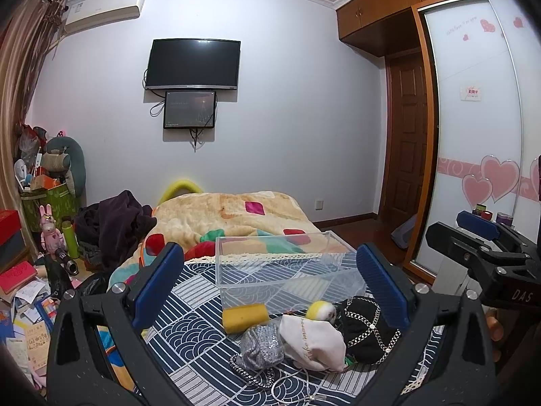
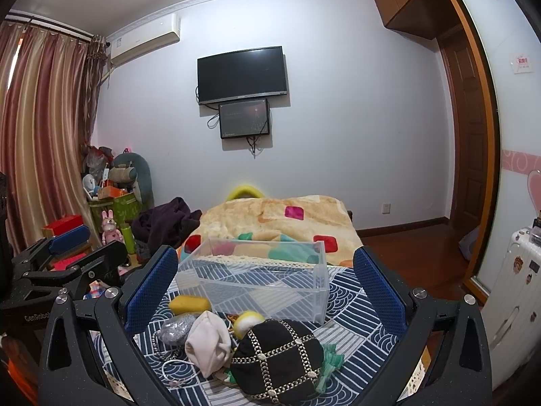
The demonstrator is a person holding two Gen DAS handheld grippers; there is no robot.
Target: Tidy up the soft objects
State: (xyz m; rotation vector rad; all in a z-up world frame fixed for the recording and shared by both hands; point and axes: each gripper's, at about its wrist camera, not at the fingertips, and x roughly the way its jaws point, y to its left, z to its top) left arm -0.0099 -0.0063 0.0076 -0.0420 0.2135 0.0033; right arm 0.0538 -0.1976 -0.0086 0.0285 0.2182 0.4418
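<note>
A pile of soft things lies on the patterned bed cover in front of a clear plastic box. The pile holds a yellow sponge, a silver glitter pouch, a white cloth pouch, a yellow-white ball and a black cap with chain trim. My left gripper is open and empty above the pile. My right gripper is open and empty above it too. Each gripper shows at the edge of the other's view.
A beige blanket with coloured patches covers the far bed. Dark clothes are heaped at its left. Clutter, boxes and toys fill the left floor. A wardrobe and a white suitcase stand on the right.
</note>
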